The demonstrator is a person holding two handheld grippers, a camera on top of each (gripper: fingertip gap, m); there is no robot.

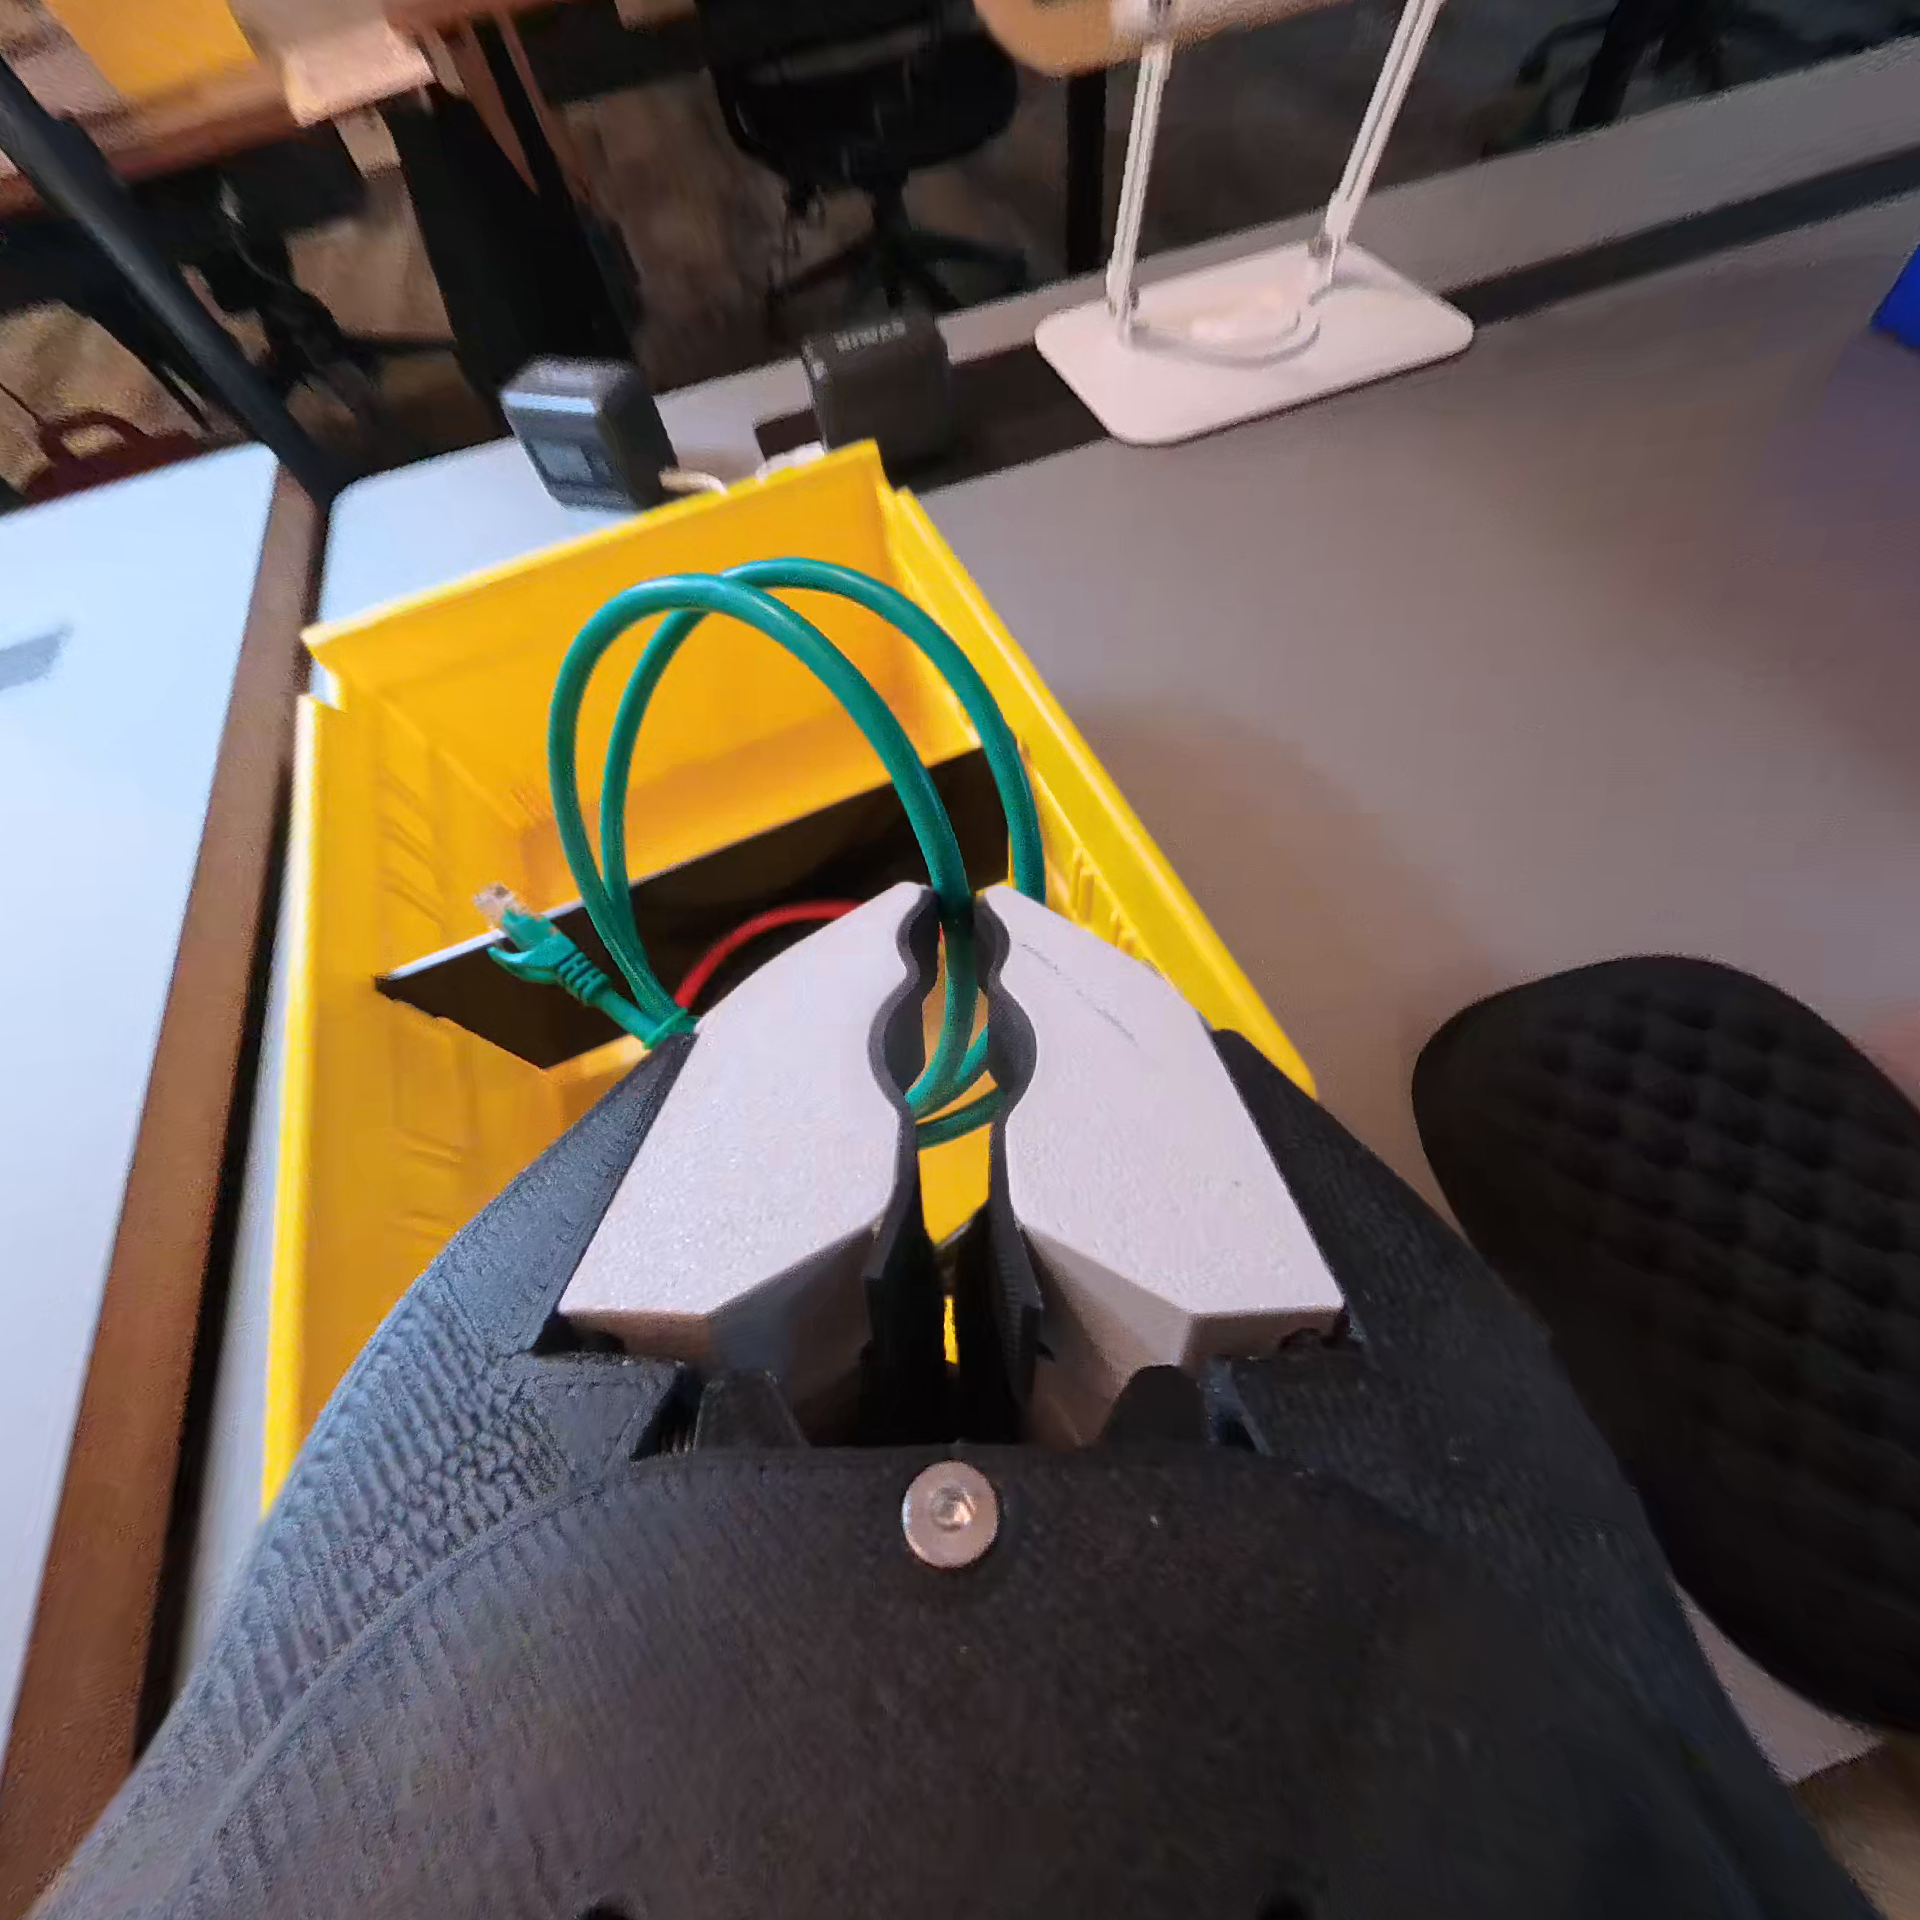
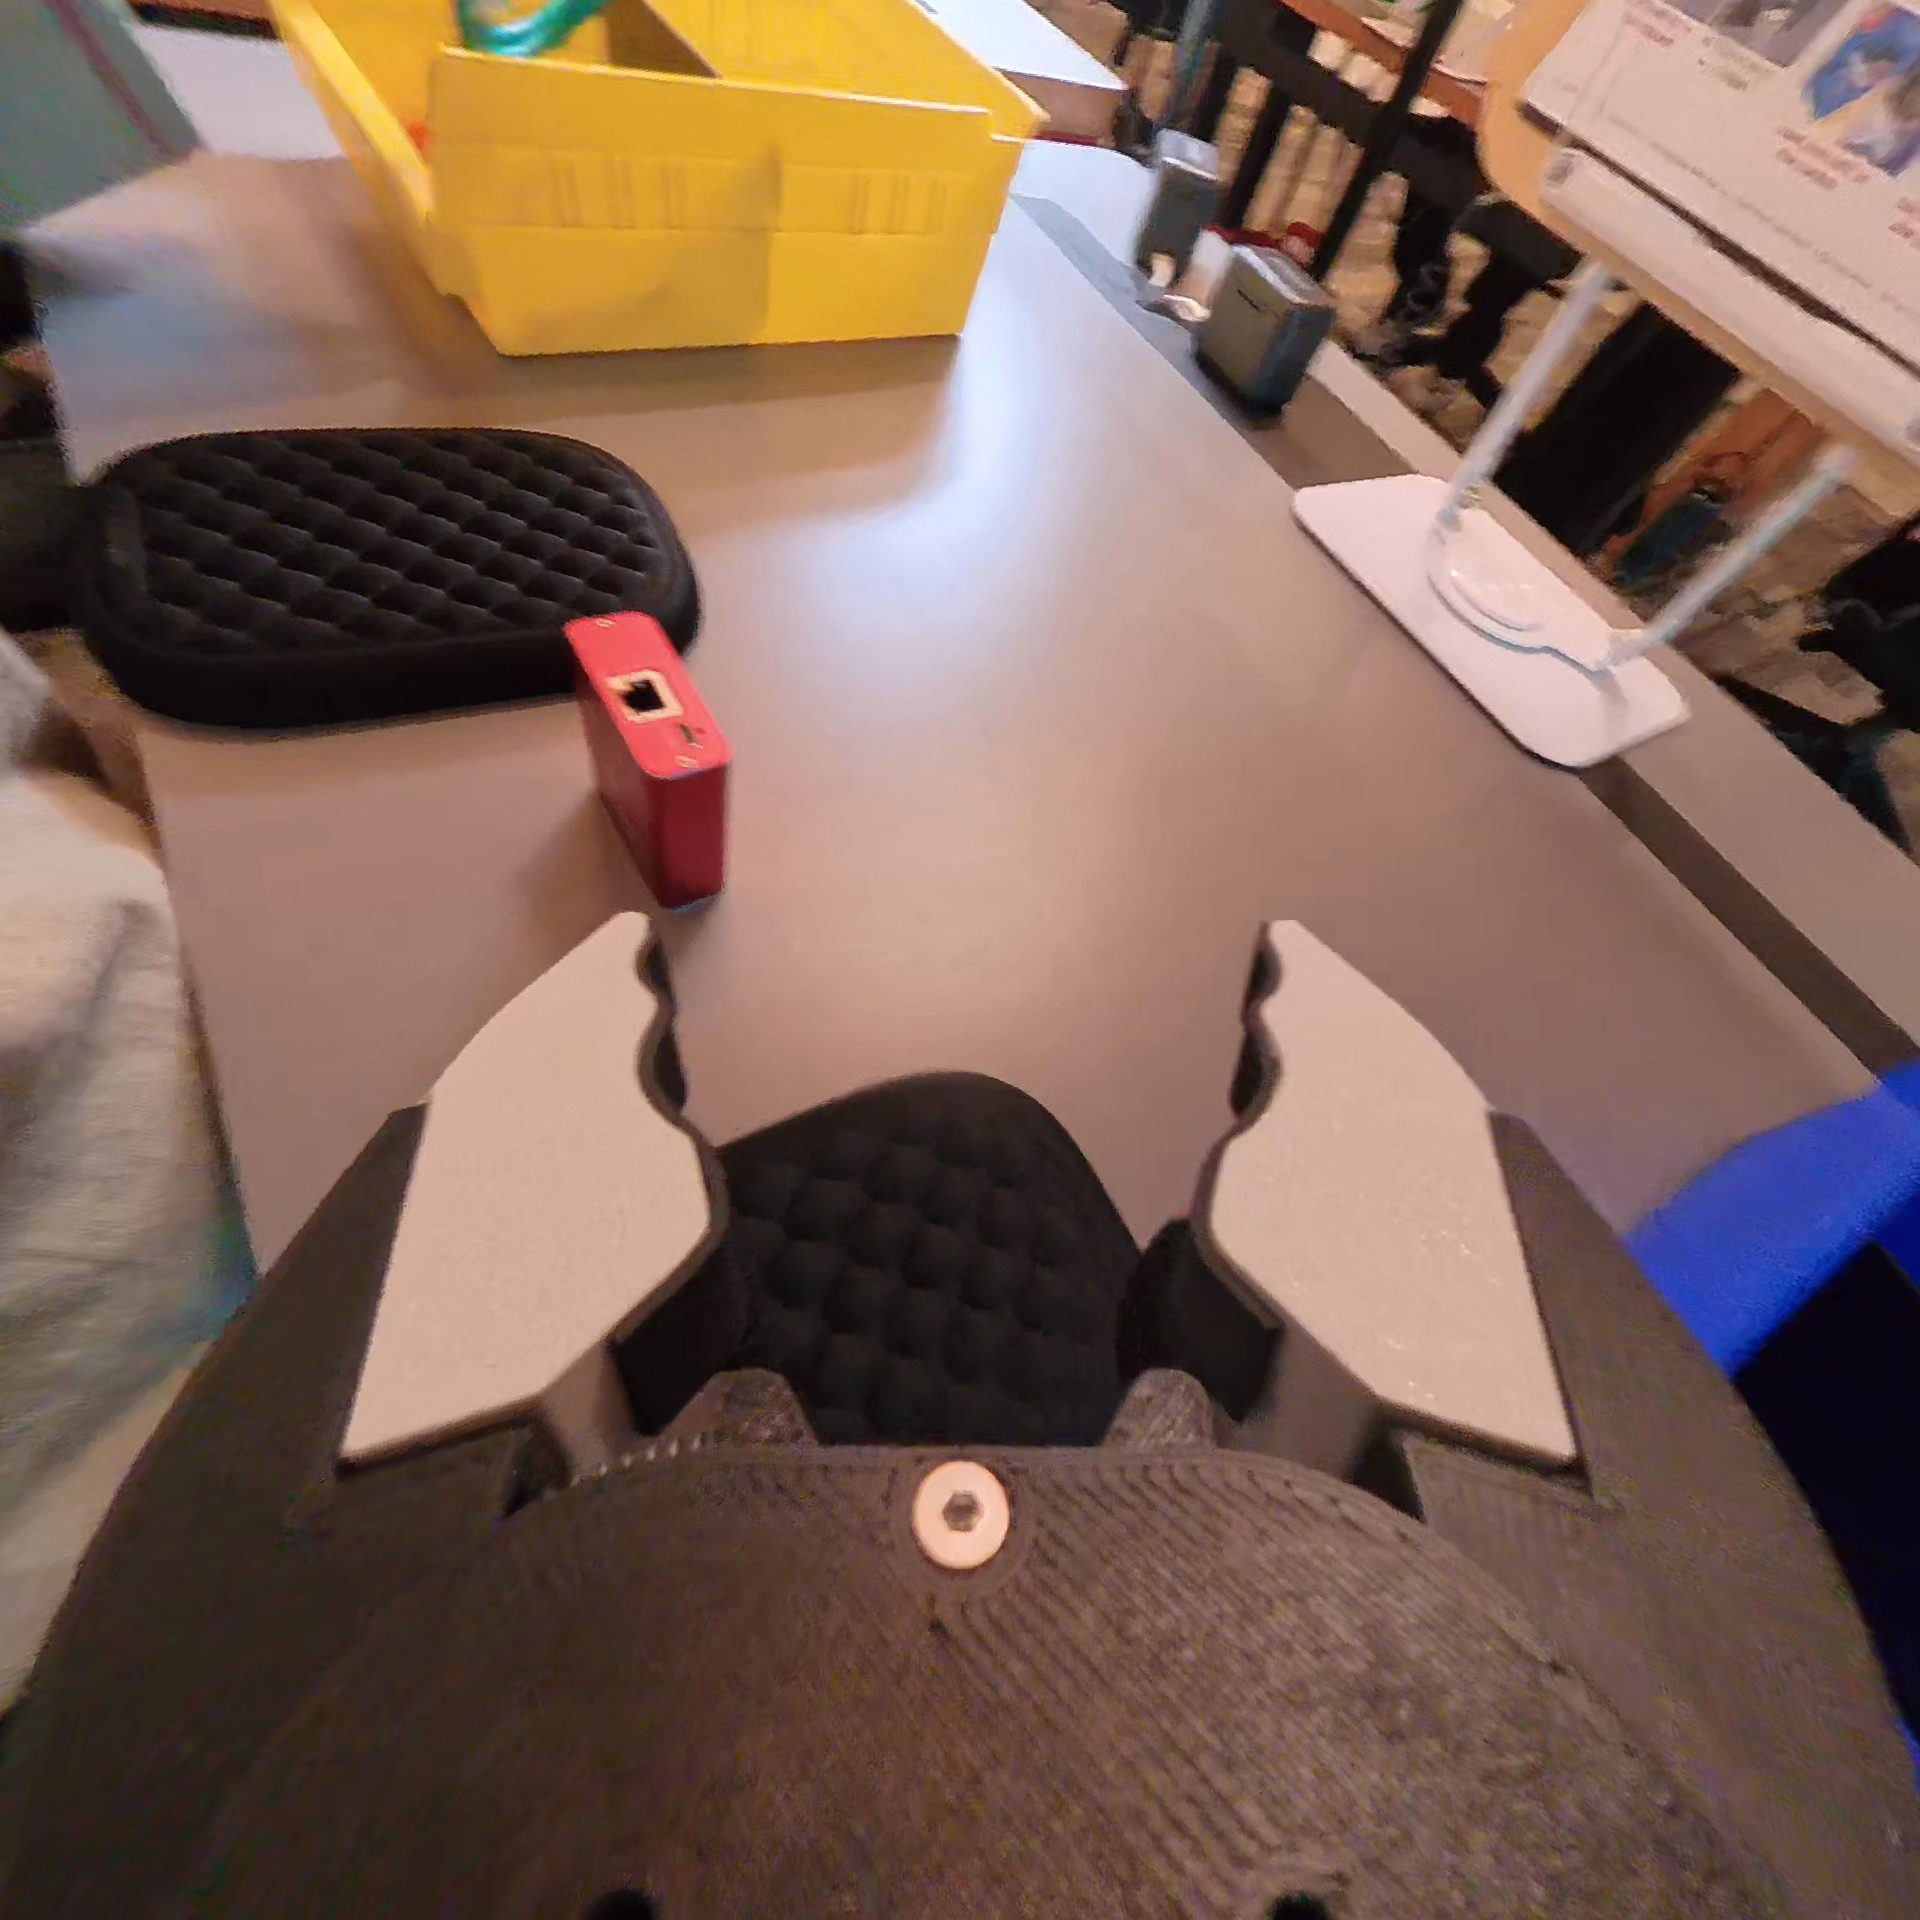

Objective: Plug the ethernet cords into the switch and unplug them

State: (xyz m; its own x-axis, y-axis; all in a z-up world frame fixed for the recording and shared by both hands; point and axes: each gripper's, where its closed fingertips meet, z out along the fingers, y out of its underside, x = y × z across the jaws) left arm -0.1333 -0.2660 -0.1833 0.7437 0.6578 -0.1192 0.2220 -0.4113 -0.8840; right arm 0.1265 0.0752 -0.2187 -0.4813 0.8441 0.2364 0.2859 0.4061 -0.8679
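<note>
Left wrist view: fetching step, lifting the coiled green ethernet cord (image 1: 790, 727) from the yellow plastic bin (image 1: 416, 1039) at frame centre. Left tool (image 1: 958, 914) clenched on the cord's strands.

Right wrist view: right tool (image 2: 956, 935) spread wide, empty, above the grey surface (image 2: 1039, 623). Small red metal switch (image 2: 655, 748) left of centre. Next, probably: bringing a plug to its port.

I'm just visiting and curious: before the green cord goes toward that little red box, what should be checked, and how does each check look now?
1. Left claw shut on the green cord: ok.
2. Cord's plug free and hanging in the open: ok.
3. Cord lifted clear of the yellow bin: cannot tell.
4. Red switch port facing up, nothing plugged in: ok.
5. Right claw open, holding nothing: ok.
6. Switch steadied by a claw: not ok.
</note>
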